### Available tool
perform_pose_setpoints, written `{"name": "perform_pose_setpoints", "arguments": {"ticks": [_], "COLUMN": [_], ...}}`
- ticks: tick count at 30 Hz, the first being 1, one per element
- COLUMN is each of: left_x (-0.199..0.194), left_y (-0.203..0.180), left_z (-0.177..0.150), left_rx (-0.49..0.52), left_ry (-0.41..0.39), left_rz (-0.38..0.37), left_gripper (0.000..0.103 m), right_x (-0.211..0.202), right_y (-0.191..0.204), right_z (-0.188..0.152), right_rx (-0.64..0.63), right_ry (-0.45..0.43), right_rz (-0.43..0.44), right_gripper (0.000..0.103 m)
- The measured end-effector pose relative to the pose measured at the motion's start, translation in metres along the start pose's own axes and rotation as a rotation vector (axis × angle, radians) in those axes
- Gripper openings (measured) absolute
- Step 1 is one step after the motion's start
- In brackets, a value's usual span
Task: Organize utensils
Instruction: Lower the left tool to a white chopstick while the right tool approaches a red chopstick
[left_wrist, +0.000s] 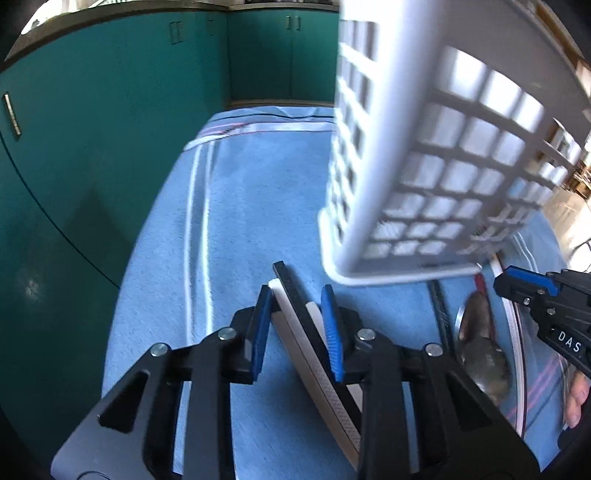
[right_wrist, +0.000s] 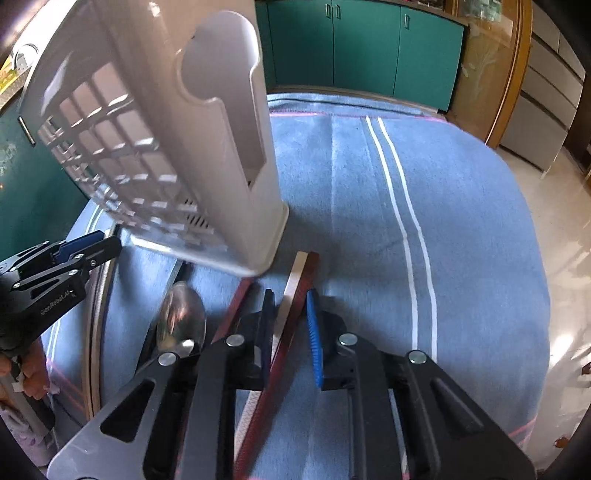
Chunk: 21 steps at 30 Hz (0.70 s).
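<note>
My left gripper (left_wrist: 295, 295) points down at the blue towel (left_wrist: 240, 221). Its blue pads press on a black stick (left_wrist: 295, 295) and a white stick (left_wrist: 291, 332), flat like chopsticks, which run slantwise under the right finger. My right gripper (right_wrist: 290, 295) is shut the same way on a dark red stick (right_wrist: 295, 317) and a pale stick (right_wrist: 286, 306). A white lattice utensil holder (left_wrist: 424, 166) (right_wrist: 166, 129) stands just beyond both grippers. Between the grippers lie a metal spoon (left_wrist: 480, 347) (right_wrist: 181, 321), a loose red stick (right_wrist: 236, 306) and a black stick (left_wrist: 439, 306).
Teal cabinets (left_wrist: 92, 147) (right_wrist: 362, 48) close off the left and back. The towel's right side (right_wrist: 461, 240) ends at a shiny floor (right_wrist: 565, 240). A long pale strip (left_wrist: 513, 332) (right_wrist: 96, 314) lies beside the spoon. A person's fingers (left_wrist: 576, 402) (right_wrist: 33, 365) show at the edges.
</note>
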<state>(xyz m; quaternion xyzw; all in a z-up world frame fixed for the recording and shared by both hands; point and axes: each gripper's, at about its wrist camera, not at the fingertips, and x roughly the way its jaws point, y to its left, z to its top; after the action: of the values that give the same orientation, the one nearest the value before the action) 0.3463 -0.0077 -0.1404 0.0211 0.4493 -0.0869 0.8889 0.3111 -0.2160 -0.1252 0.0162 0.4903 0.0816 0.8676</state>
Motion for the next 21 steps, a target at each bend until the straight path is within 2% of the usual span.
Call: {"name": "perform_pose_setpoints", "arguments": {"ticks": [4,6,11,12,15,19,21], "left_x": [-0.009,-0.017,-0.029,-0.03,-0.033,-0.02,-0.014], "left_y": [-0.005,-0.008,-0.004,-0.004,-0.002,0.001,0.0], "left_z": [-0.008,-0.01,-0.012,-0.012,-0.014,-0.013,-0.014], "left_rx": [0.018,0.042,0.033,0.03,0.018,0.017,0.028], "left_ry": [0.03,0.011,-0.021,-0.029,-0.031,-0.004,0.014], "left_rz": [-0.094,-0.1,-0.117,-0.11,-0.078,-0.062,-0.054], "left_gripper": [0.023,0.02,0.02,0.02,0.035,0.035,0.036], "right_x": [-0.013,-0.02,-0.048,-0.053,-0.052,-0.033,-0.028], "right_y": [-0.003,-0.009,-0.015,-0.015,-0.01,-0.011,-0.007], "right_z": [-0.016,-0.023,-0.031,-0.031,-0.03,-0.031,-0.028], "right_rx": [0.007,0.012,0.055,0.046,0.02,0.003,-0.014], "right_ry": [0.03,0.024,-0.024,-0.033,-0.029,0.016,0.003], "right_rz": [0.035,0.035,0.073,0.052,-0.047,-0.064,-0.086], "right_gripper": [0.016,0.016,0.016,0.016,0.018,0.018,0.018]}}
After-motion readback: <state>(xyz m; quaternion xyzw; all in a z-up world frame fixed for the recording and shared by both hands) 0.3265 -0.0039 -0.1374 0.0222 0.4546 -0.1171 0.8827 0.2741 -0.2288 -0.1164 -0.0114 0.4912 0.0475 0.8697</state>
